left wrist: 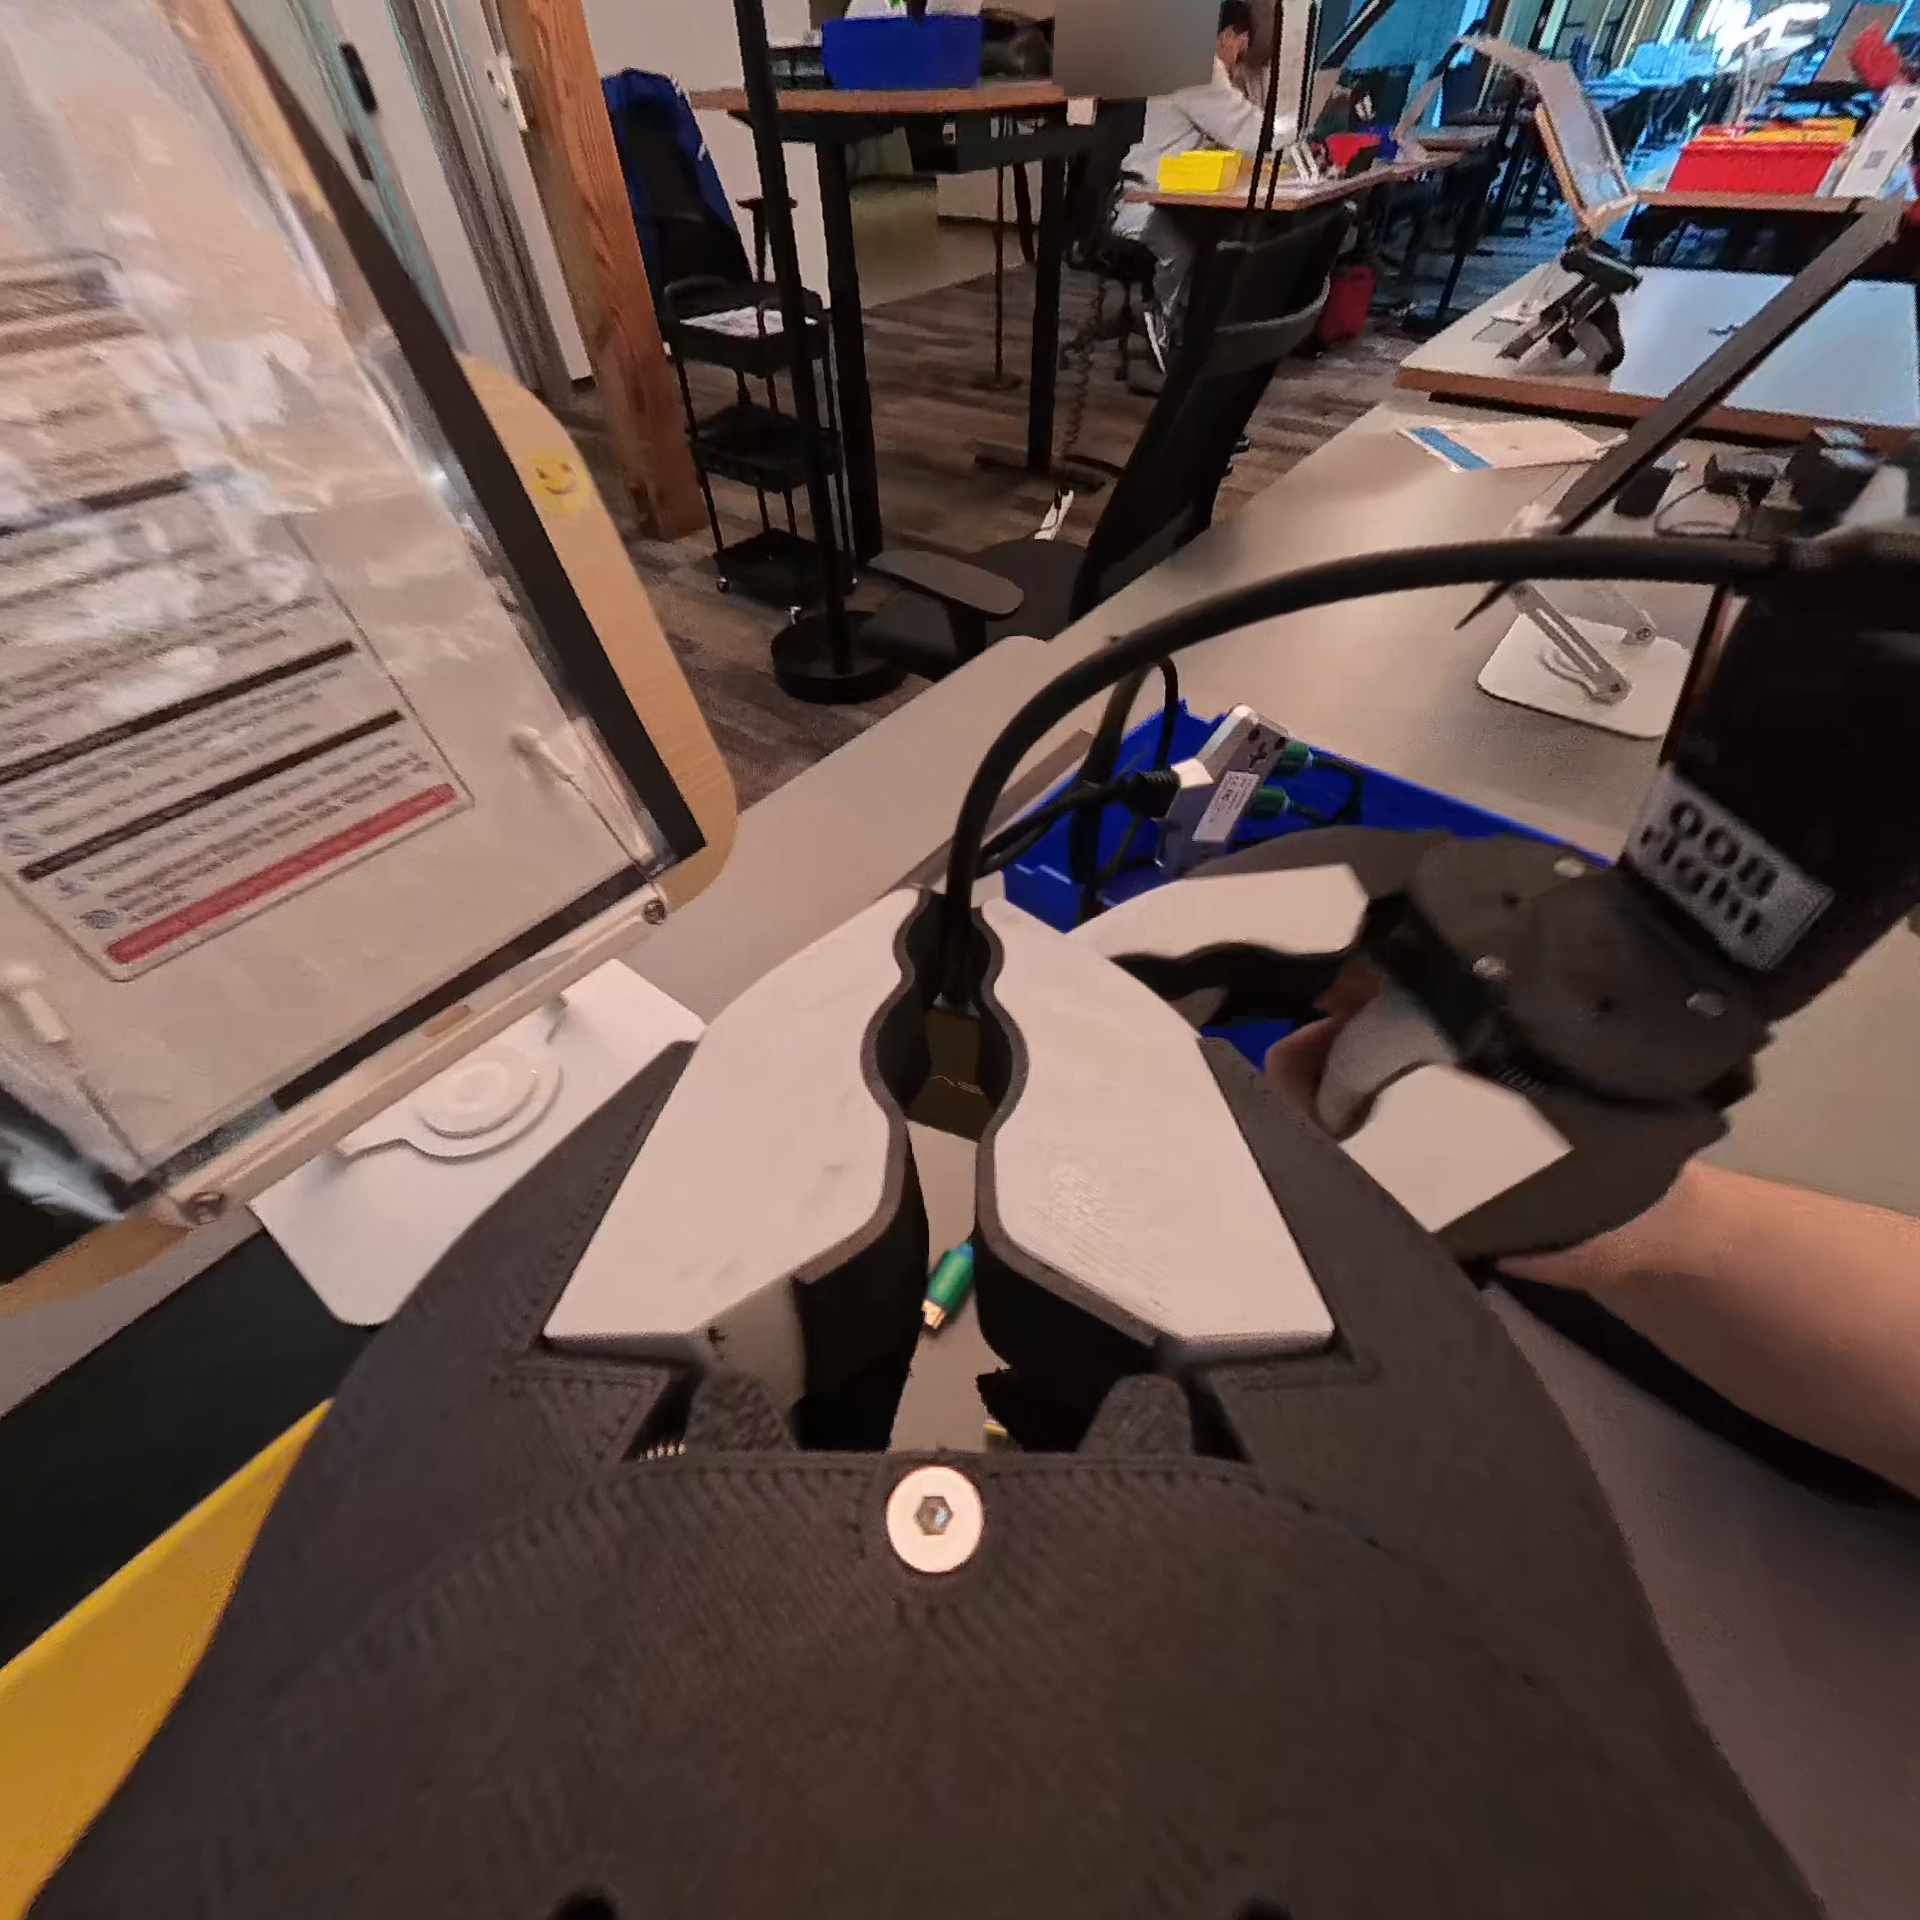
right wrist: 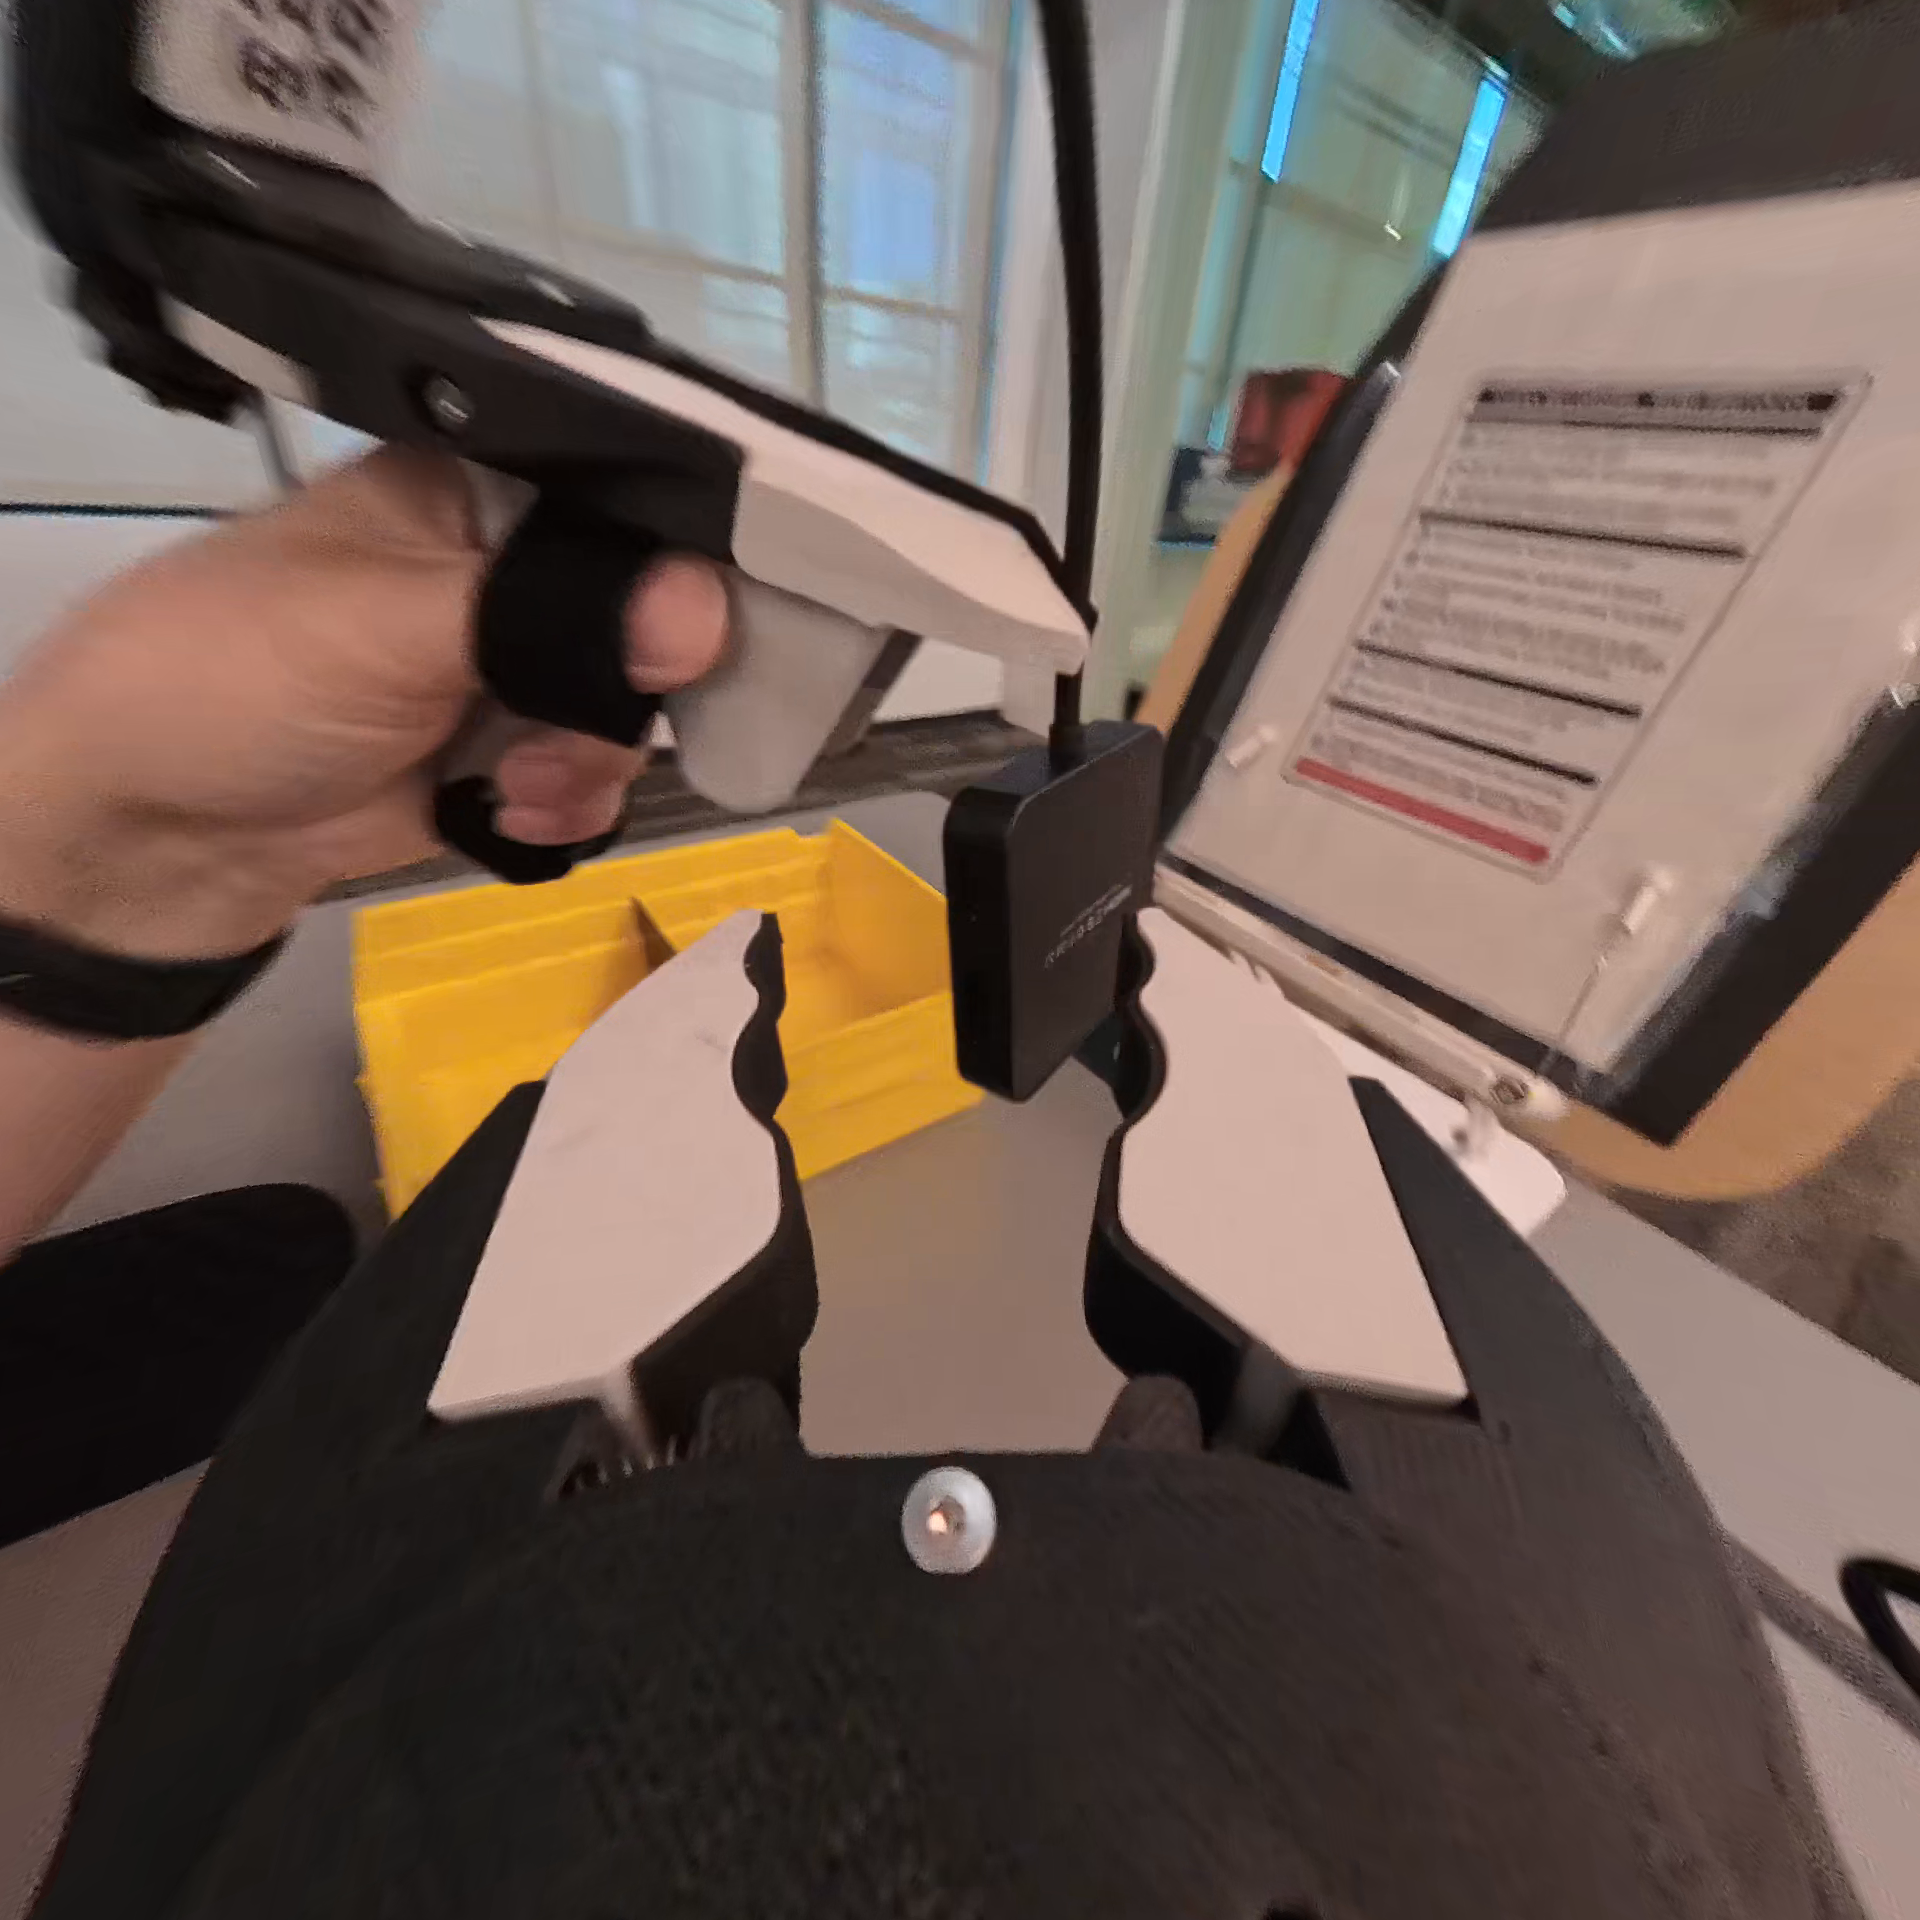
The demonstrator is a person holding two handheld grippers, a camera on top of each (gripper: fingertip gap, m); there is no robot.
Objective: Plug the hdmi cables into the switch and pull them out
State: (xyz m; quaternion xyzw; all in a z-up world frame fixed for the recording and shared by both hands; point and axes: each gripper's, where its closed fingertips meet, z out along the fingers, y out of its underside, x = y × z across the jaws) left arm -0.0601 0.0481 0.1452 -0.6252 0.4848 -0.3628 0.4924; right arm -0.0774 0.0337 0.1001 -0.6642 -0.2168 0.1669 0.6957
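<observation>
Just above the yellow bin [right wrist: 665, 997] my right hand-held gripper [right wrist: 951, 940] is spread, its right fingertip beside the hanging black HDMI switch [right wrist: 1049, 904], not gripping it. Over the switch, my left hand-held gripper [left wrist: 948, 935] is pressed together on the plug of the HDMI cable [left wrist: 1299, 603], which seems seated in the switch's top. Beyond lies the blue bin [left wrist: 1403, 821] holding more cables. I judge one plug in; pulling remains.

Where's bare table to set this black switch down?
Bare grey tabletop lies under the open right gripper, between the yellow plastic bin and the white sign stand base. Crowded: the blue bin, full of cables and adapters.
</observation>
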